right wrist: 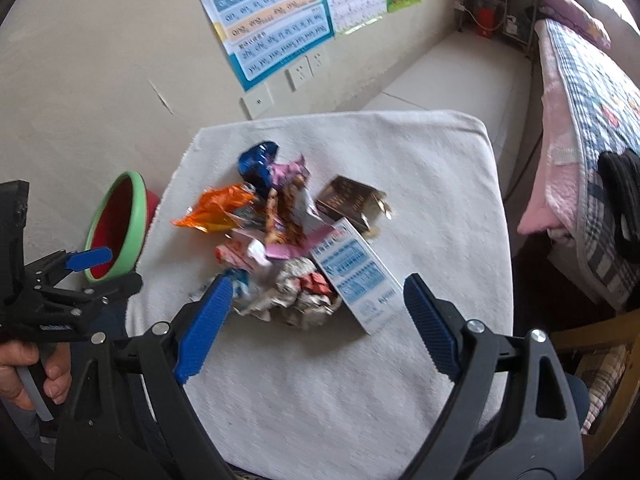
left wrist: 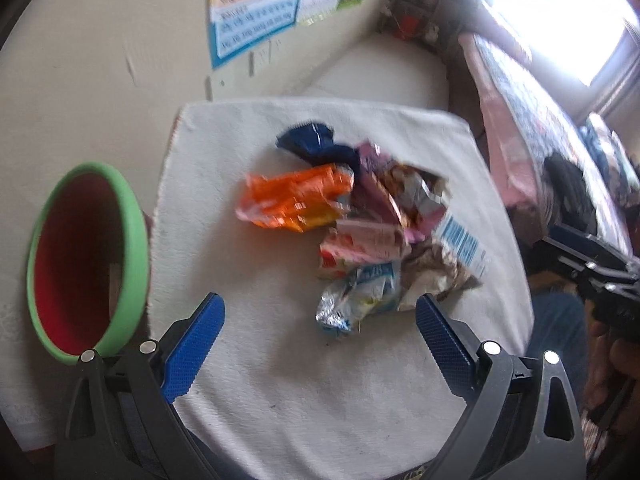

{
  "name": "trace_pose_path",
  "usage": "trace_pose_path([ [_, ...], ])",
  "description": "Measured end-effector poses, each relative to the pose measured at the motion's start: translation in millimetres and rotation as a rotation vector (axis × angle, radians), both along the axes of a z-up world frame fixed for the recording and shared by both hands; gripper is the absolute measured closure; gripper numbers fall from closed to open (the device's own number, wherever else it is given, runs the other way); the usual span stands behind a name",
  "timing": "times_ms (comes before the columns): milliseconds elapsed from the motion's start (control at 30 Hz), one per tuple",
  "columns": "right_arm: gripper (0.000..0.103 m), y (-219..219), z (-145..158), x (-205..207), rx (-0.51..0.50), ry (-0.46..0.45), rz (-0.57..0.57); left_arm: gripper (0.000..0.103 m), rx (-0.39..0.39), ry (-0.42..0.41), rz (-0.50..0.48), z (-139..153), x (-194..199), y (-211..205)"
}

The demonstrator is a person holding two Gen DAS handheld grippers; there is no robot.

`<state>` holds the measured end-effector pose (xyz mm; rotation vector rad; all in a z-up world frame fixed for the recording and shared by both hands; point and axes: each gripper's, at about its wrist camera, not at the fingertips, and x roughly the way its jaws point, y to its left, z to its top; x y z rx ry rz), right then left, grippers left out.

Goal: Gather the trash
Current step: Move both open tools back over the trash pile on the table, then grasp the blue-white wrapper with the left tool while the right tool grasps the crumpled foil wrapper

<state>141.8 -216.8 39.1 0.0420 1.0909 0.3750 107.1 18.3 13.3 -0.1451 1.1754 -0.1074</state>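
A heap of trash (left wrist: pixel 360 220) (right wrist: pixel 288 248) lies on a white towel-covered table (left wrist: pixel 304 380) (right wrist: pixel 320 380): an orange wrapper (left wrist: pixel 296 200) (right wrist: pixel 216 208), a dark blue wrapper (left wrist: pixel 312 140) (right wrist: pixel 258 160), a white and blue carton (left wrist: pixel 464 244) (right wrist: pixel 356 276), a brown box (right wrist: pixel 352 200), crumpled foil and paper. My left gripper (left wrist: pixel 320 316) is open just short of the heap's near edge, nothing between its fingers. My right gripper (right wrist: pixel 316 292) is open too, its blue fingers on either side of the crumpled paper and the carton's end, not pressing on them.
A green-rimmed bin with a red inside (left wrist: pixel 88 264) (right wrist: pixel 120 228) stands left of the table, against the beige wall. Posters (right wrist: pixel 272 12) hang on that wall. A bed with a pink and checked quilt (right wrist: pixel 580 128) runs along the right. A hand (right wrist: pixel 28 376) holds the left gripper's handle.
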Motion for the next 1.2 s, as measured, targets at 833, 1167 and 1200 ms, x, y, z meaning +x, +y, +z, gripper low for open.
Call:
trace_pose_path([
  [833,0.017,21.8,-55.4,14.3,-0.023,0.145,0.082,0.077,0.024,0.217,-0.178,-98.7,36.8,-34.0],
  [1167,0.043,52.2,-78.4,25.8,-0.042,0.191,0.130,0.082,-0.004,0.208,-0.132,-92.6,20.4,-7.0],
  [1200,0.059,54.8,-81.7,26.5,-0.046,0.203,0.136,0.082,-0.003,0.205,-0.128,-90.8,18.6,-4.8],
])
